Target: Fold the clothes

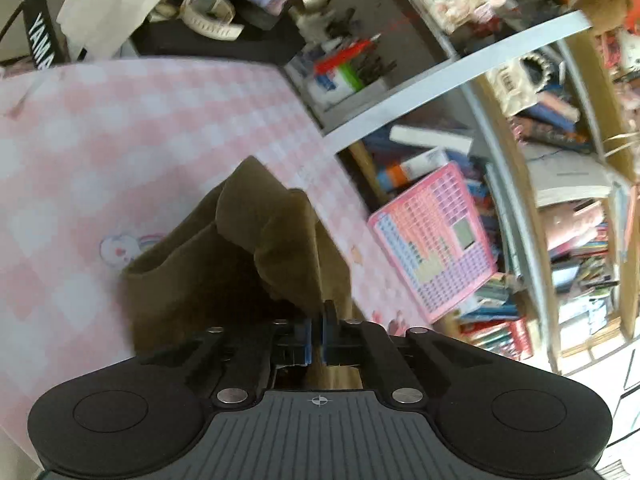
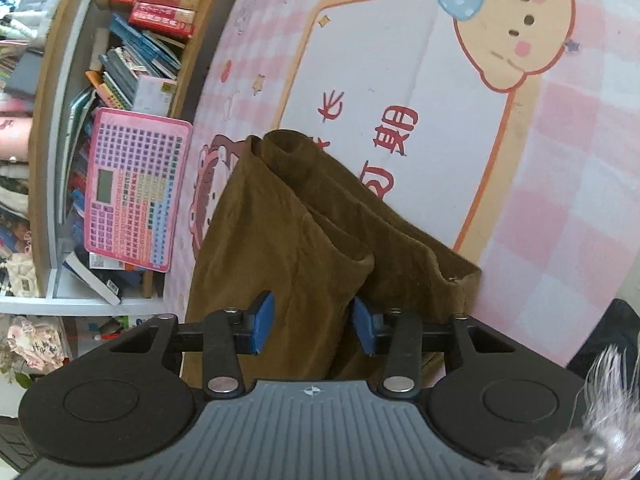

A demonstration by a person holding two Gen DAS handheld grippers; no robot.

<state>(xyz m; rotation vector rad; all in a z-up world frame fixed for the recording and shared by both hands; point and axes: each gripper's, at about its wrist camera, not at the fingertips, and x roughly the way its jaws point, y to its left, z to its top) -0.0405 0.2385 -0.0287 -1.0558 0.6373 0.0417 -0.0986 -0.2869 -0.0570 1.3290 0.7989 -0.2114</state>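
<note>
A brown corduroy garment lies bunched on the pink checked table mat. My left gripper is shut on a fold of the brown garment and holds it lifted near the mat's right edge. In the right wrist view the same garment lies folded lengthwise on the mat. My right gripper is open, its blue pads on either side of the garment's near end, not closed on it.
Bookshelves packed with books and a pink toy tablet stand beside the table; the tablet also shows in the right wrist view. Clutter and a black box sit at the mat's far edge. A furry object is at lower right.
</note>
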